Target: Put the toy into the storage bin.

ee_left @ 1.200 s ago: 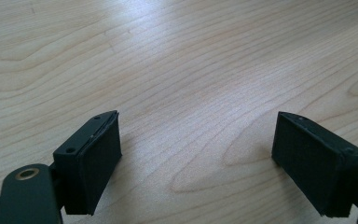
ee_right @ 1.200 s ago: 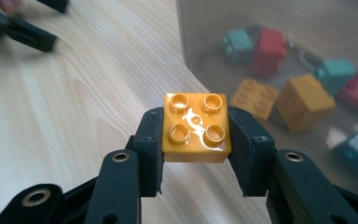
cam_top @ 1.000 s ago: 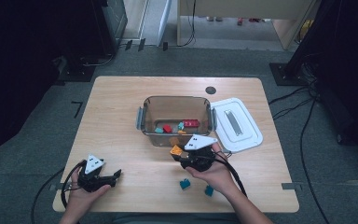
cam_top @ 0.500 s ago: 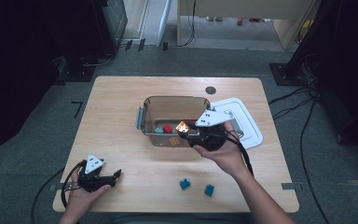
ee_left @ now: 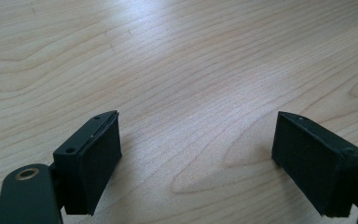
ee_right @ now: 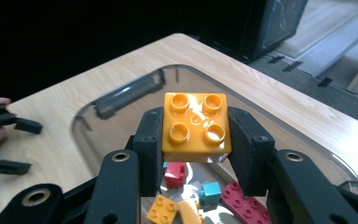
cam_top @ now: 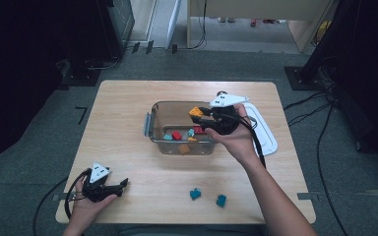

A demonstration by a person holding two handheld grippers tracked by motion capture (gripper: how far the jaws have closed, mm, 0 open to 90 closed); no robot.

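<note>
Since the earlier frames our right gripper [cam_top: 203,118] has travelled from the lower middle of the table up to the centre of the high view, and it now hangs over the clear plastic tub [cam_top: 150,124] with its jaws clamped on the orange four-stud building brick [ee_right: 196,126]. Our left gripper [cam_top: 119,187] has stayed at the lower left on the pale wooden table [ee_left: 191,56], jaws wide apart and empty. To release well, we judge we should lower the brick below the tub's rim, over the loose red, teal and orange bricks [ee_right: 205,198], before opening.
</note>
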